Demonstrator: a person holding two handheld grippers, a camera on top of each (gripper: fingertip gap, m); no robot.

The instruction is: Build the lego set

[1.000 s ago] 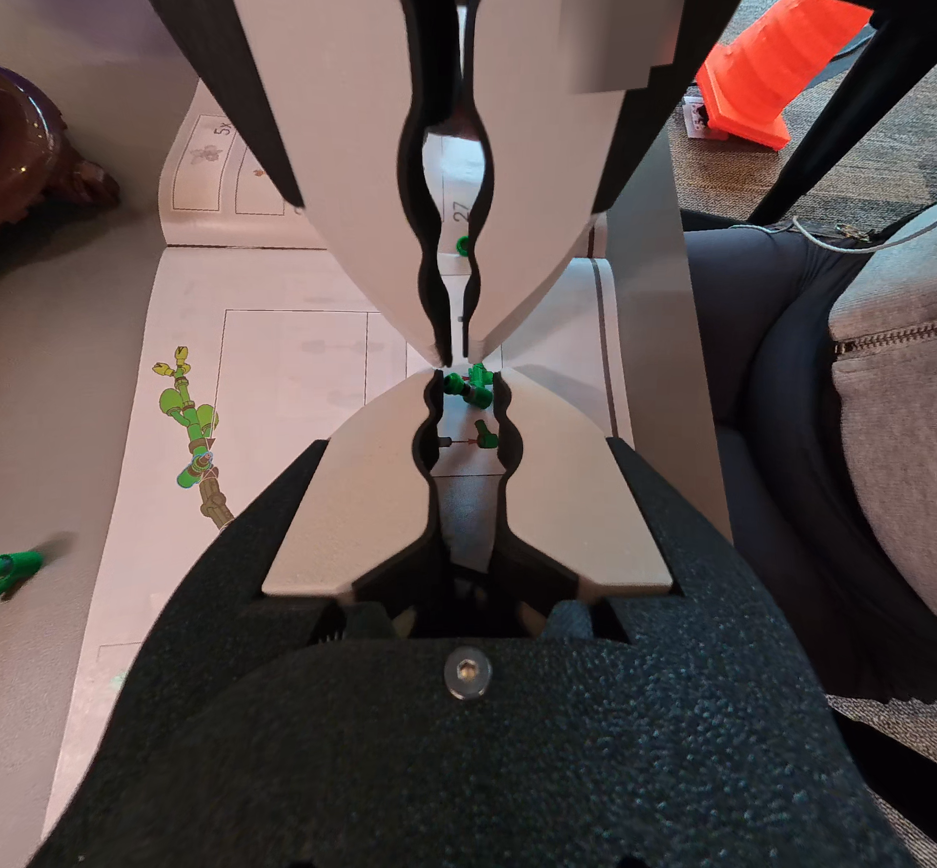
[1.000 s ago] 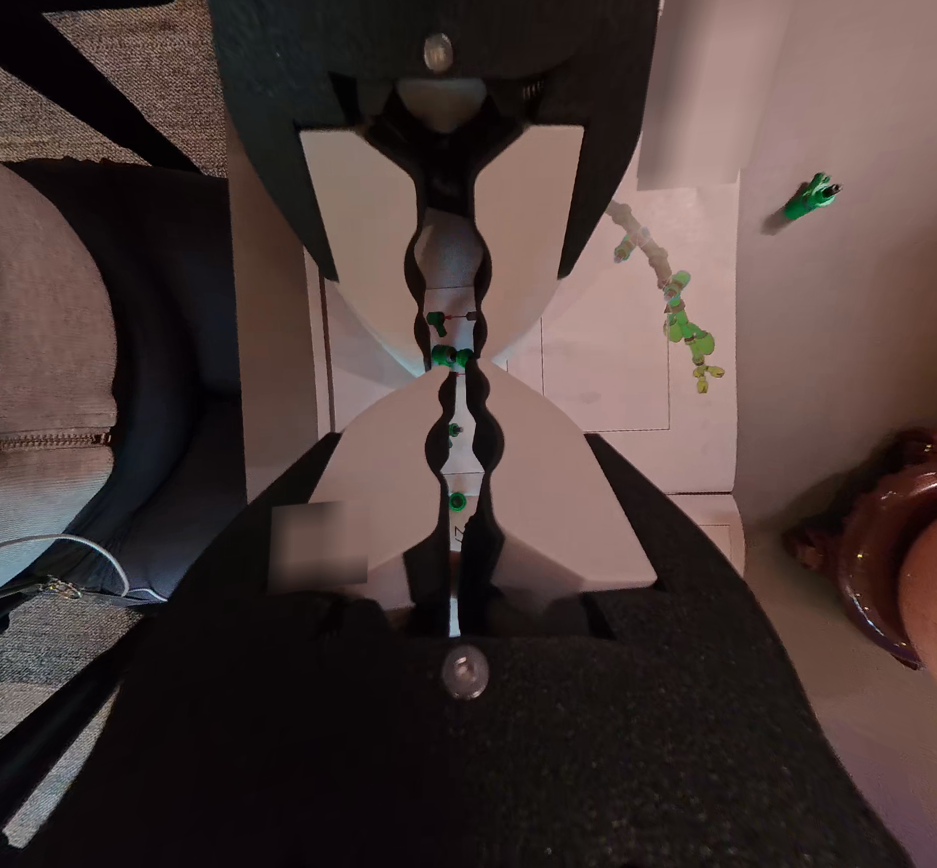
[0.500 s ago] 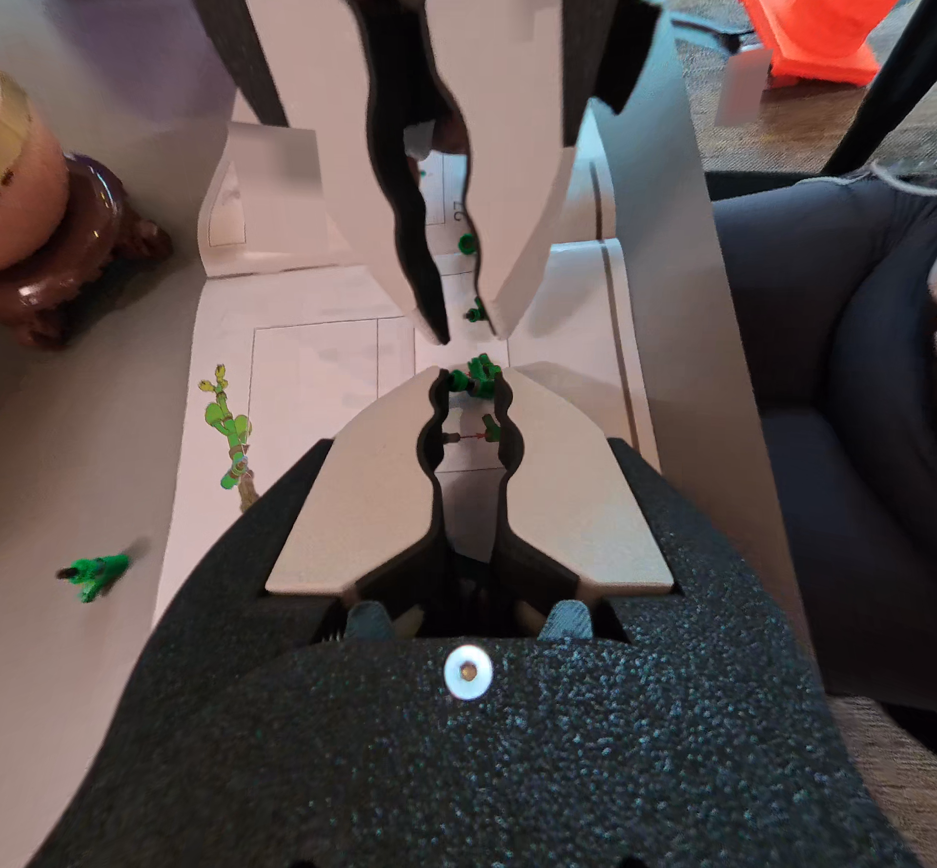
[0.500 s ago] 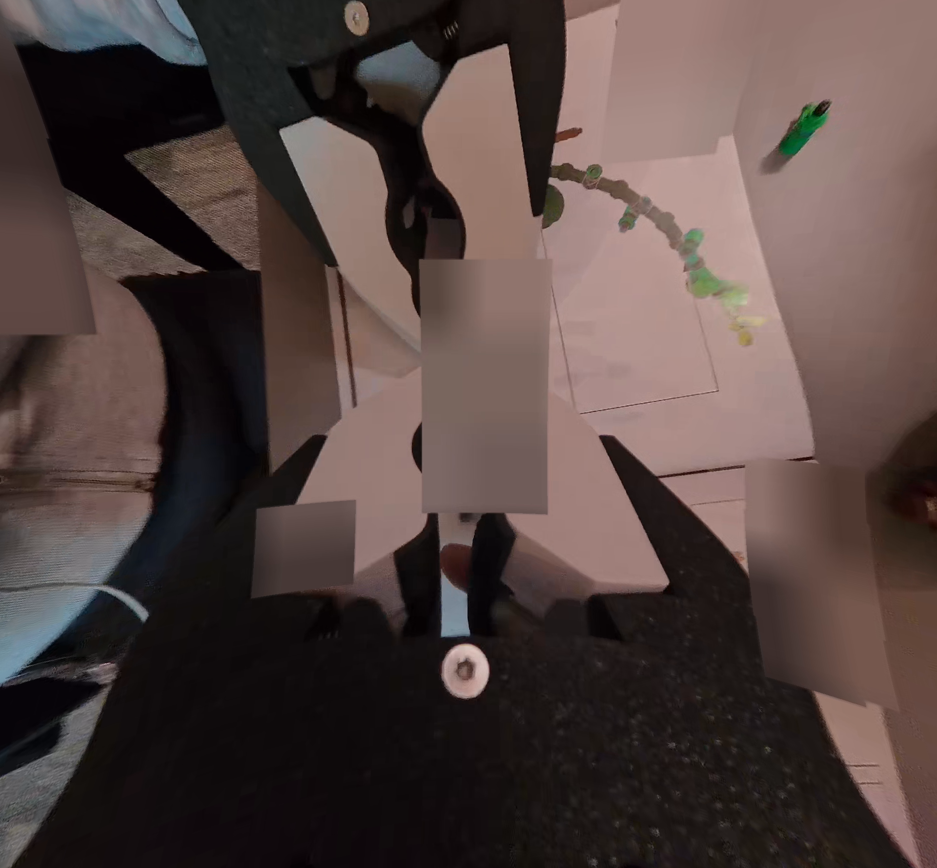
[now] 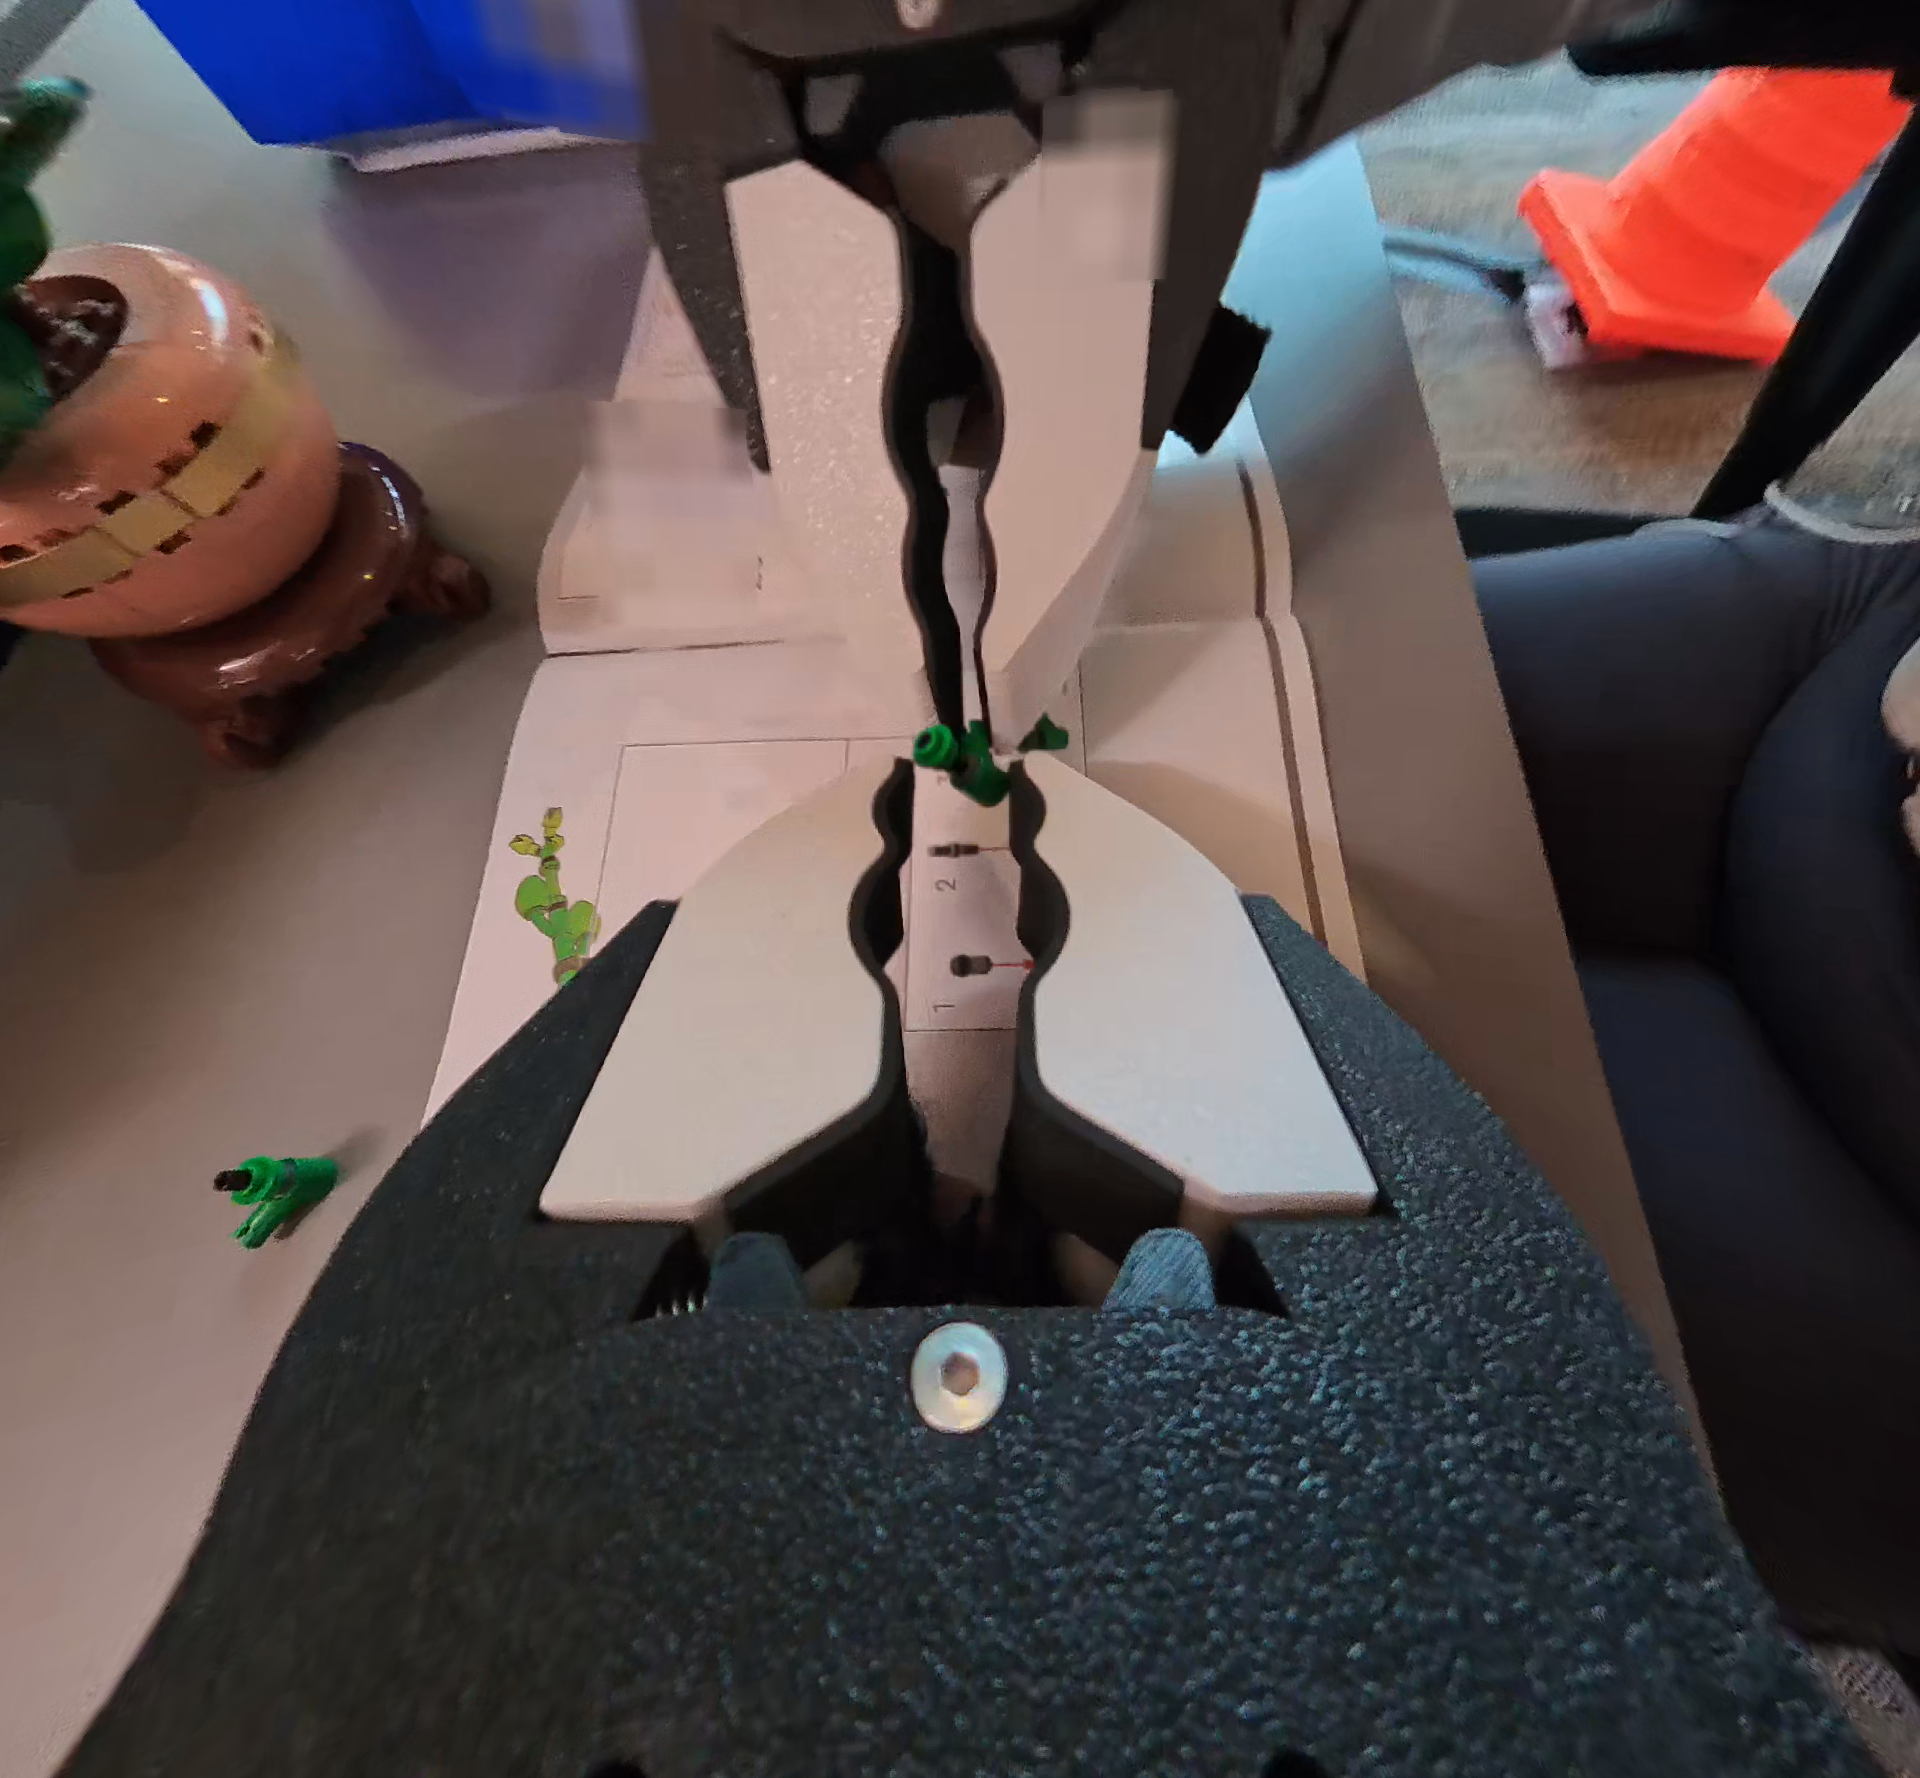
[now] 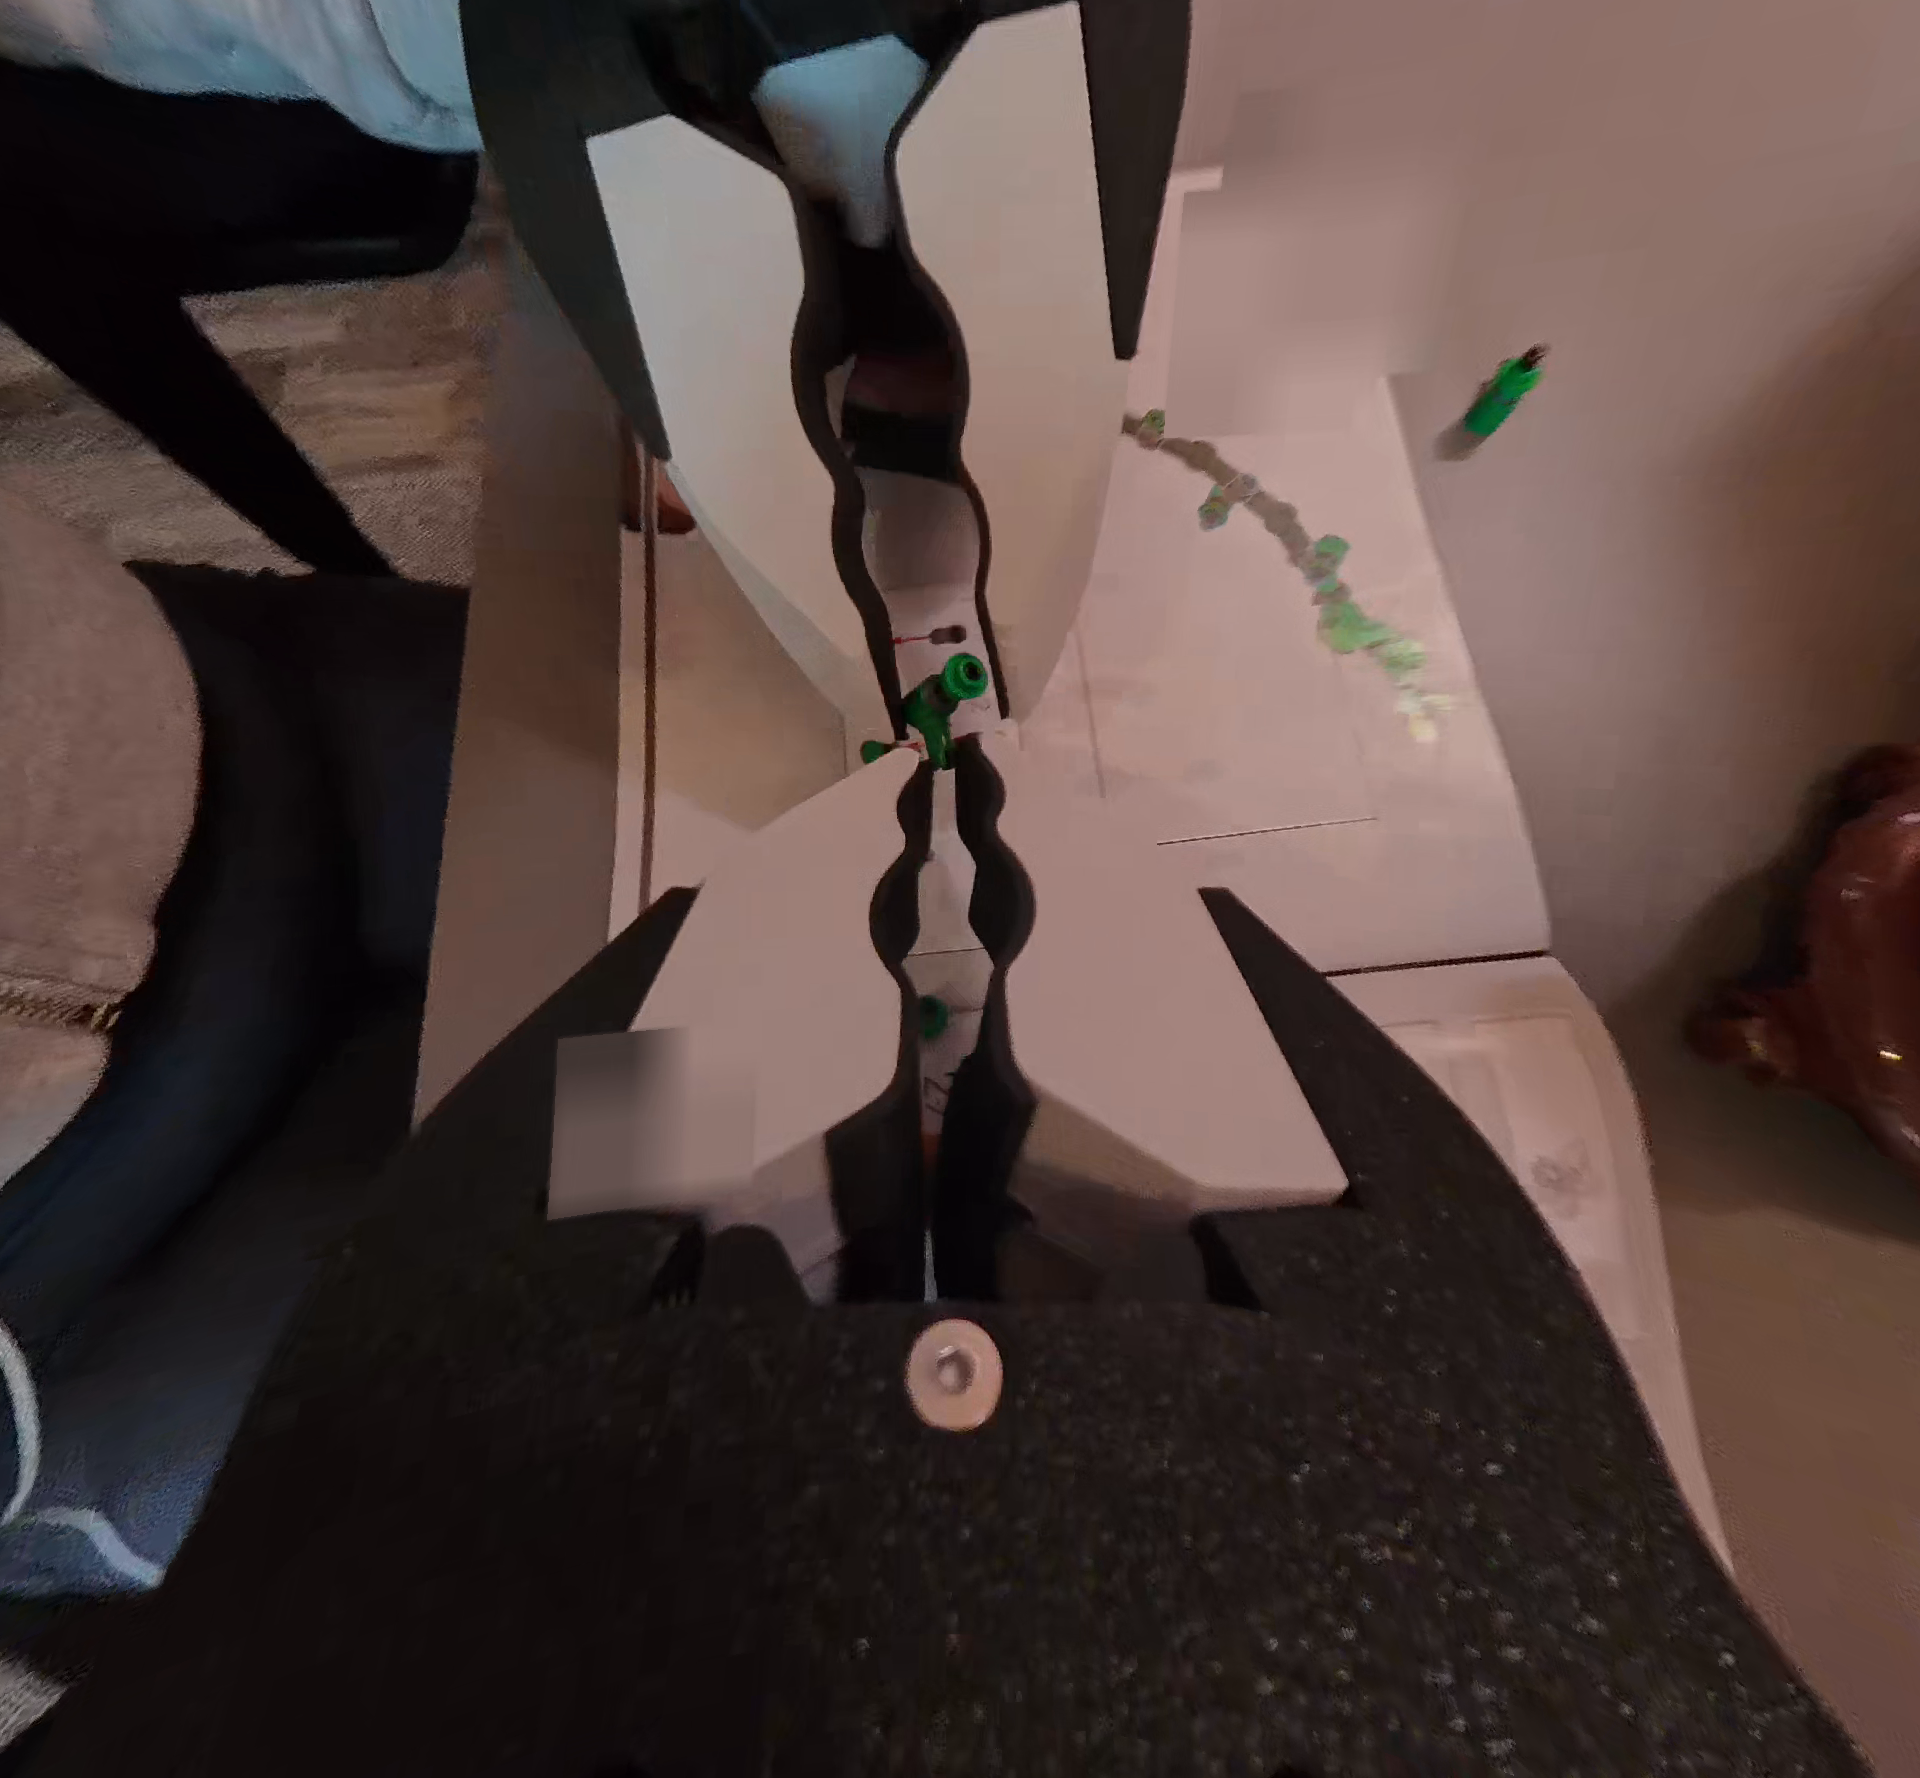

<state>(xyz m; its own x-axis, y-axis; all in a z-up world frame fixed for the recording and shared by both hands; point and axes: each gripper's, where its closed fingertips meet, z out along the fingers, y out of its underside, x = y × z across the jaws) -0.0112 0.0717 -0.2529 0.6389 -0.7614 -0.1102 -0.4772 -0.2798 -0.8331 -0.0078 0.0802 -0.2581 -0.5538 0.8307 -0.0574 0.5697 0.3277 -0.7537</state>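
An open instruction booklet (image 5: 727, 793) lies on the surface (image 5: 208, 949), and it carries the only print that can be made out. Small step numerals sit beside little part drawings in a narrow boxed column (image 5: 951, 939), which shows between the fingers of the left hand-held gripper (image 5: 961, 767). A few more digits stand on the page (image 6: 940, 1094) under the right hand-held gripper (image 6: 935, 754), half hidden by its fingers. The far page (image 5: 665, 585) has framed boxes whose marks are too blurred to read. A white tag (image 5: 1553, 331) by the orange cone (image 5: 1704, 211) on the floor bears print too small to make out.
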